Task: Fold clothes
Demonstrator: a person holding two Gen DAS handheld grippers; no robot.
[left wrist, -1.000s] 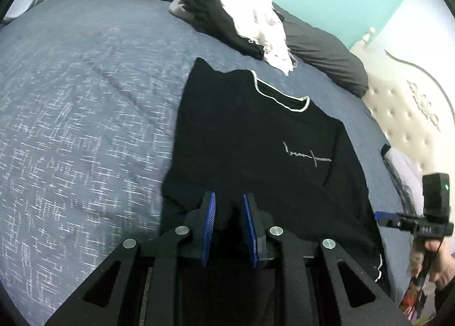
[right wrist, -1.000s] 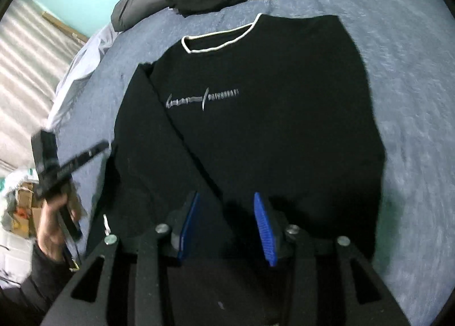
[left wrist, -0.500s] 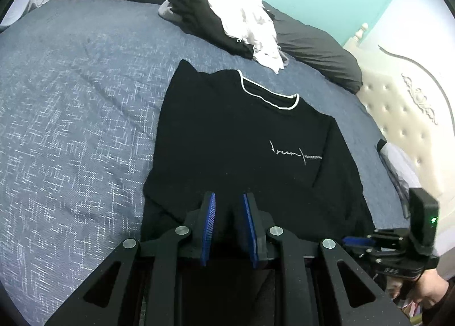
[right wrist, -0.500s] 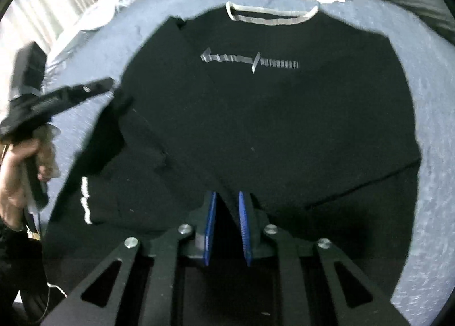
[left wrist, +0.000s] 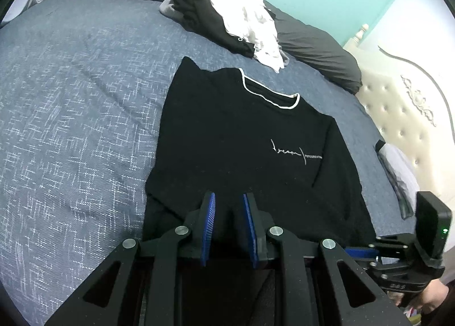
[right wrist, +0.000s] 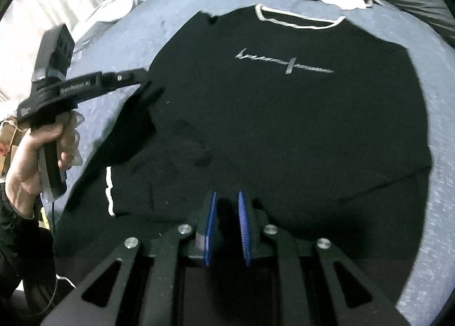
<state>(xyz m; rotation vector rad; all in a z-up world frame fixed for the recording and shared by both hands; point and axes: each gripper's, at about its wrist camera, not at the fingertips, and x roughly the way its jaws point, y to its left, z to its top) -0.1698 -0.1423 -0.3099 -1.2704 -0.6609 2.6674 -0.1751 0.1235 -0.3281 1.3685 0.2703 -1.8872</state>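
1. The black sweater [left wrist: 241, 138] lies face-up on the bed [left wrist: 71, 98].
2. Left gripper [right wrist: 142, 81] and right gripper [right wrist: 227, 212] both have jaws pinching sweater fabric.
3. Lift evenly, keeping edges aligned.

Bed [left wrist: 71, 104] with blue-grey cover, black sweatshirt [left wrist: 241, 138] spread flat, clothes pile [left wrist: 227, 18], dark pillows [left wrist: 312, 50]

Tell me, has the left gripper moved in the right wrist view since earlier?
Yes. The left gripper moved away from the white-striped cuff, up the black sweater edge toward its collar.
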